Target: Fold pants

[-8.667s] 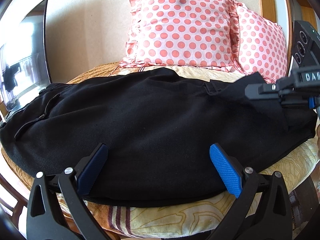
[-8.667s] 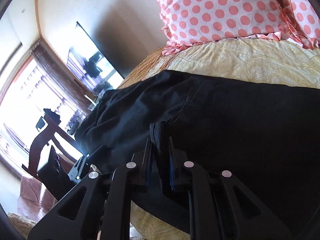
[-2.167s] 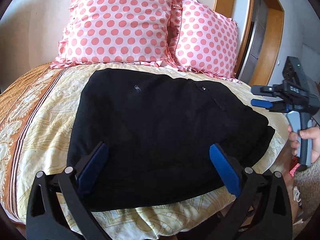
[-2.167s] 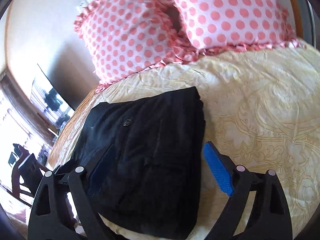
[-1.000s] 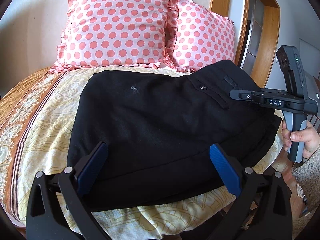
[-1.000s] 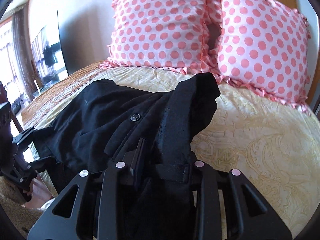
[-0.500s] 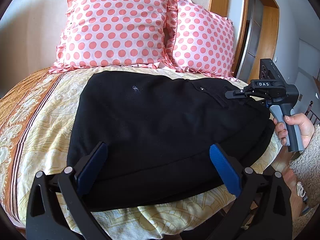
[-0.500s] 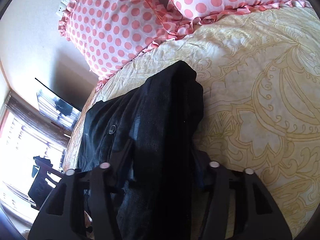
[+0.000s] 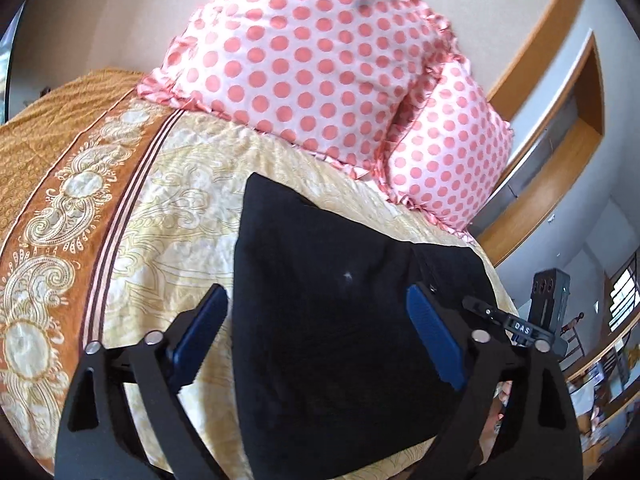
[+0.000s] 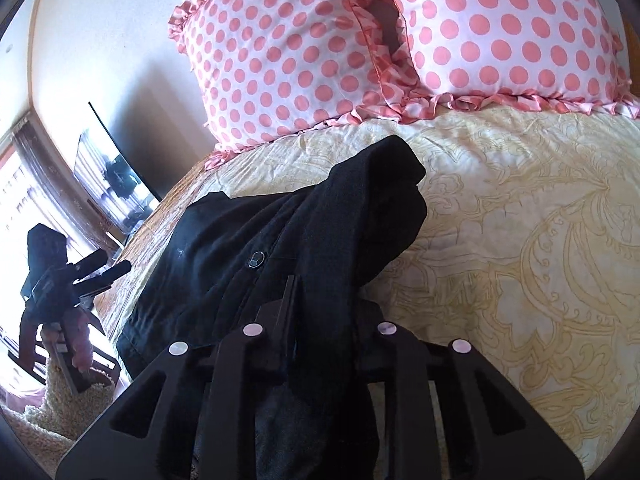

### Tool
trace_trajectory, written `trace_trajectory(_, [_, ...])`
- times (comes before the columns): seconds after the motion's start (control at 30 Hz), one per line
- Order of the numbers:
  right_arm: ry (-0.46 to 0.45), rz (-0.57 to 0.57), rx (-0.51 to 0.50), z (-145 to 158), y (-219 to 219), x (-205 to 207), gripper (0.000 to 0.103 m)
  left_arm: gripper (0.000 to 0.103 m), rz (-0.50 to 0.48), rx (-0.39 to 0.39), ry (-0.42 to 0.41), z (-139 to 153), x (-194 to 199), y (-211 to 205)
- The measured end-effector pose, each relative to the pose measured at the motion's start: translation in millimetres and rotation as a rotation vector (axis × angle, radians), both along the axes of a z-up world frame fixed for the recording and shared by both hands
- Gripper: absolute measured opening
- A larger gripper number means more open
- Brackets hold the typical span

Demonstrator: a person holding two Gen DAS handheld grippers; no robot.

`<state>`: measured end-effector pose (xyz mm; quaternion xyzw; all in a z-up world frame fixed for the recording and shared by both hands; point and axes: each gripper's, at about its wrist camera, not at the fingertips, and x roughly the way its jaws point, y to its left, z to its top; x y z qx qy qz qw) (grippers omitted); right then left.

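Your right gripper (image 10: 320, 312) has just been closing and now pinches a bunched edge of the black pants (image 9: 340, 320) lying on the bedspread (image 9: 168, 208); carry that edge across evenly, while your left gripper (image 9: 316, 344), open though narrowing, steadies the near edge

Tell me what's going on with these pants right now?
A person is folding black pants on a bed's patterned bedspread. The right gripper, whose jaws have just been closing, is clamped on a bunched edge of the pants, lifting it. The left gripper hovers with its pads apart and holds nothing. Two pink dotted pillows stand behind.
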<state>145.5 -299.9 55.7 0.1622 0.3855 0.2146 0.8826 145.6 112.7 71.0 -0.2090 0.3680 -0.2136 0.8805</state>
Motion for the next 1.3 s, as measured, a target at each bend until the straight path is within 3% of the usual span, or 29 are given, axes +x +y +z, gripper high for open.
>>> trace_trajectory(0.03, [0.002,-0.001,0.012,-1.7,-1.9,0.1,0.022,0.079,-0.004,-0.005,0.037,-1.9,12.0,3.4])
trace_trajectory(0.2, [0.005,0.0,0.023,-4.8,-4.3,-0.5,0.022,0.079,-0.027,0.008,0.203,-24.5,57.2,0.5])
trace_trajectory(0.37, [0.01,0.0,0.03,-7.7,-6.0,0.3,0.022,0.075,-0.046,-0.033,0.266,-39.1,68.5,-1.7])
trace_trajectory(0.5, [0.024,-0.004,0.051,-12.1,-8.6,2.1,0.022,0.068,-0.051,-0.021,0.257,-39.9,69.6,-7.0])
trace_trajectory(0.6, [0.045,-0.007,0.073,-16.9,-12.3,4.8,0.025,0.051,-0.036,0.005,0.255,-40.4,72.0,-10.2])
trace_trajectory(0.67, [0.054,-0.014,0.096,-19.7,-15.0,6.0,0.026,0.021,-0.036,0.005,0.259,-42.0,72.9,-11.4])
trace_trajectory(0.77, [0.035,-0.02,0.131,-16.6,-17.9,3.6,0.022,0.005,-0.026,0.004,0.228,-37.9,69.7,-11.8])
trace_trajectory(0.93, [0.013,-0.012,0.206,1.3,-23.9,9.6,0.02,0.003,-0.026,0.006,0.141,-13.6,64.2,-16.6])
trace_trajectory(1.07, [-0.01,-0.013,0.186,17.3,-21.9,25.2,0.019,0.003,-0.03,-0.001,0.086,6.7,70.1,-20.7])
trace_trajectory(1.3, [-0.042,-0.056,0.183,33.8,-22.2,85.9,0.019,0.003,0.022,0.019,0.018,26.7,115.2,-33.7])
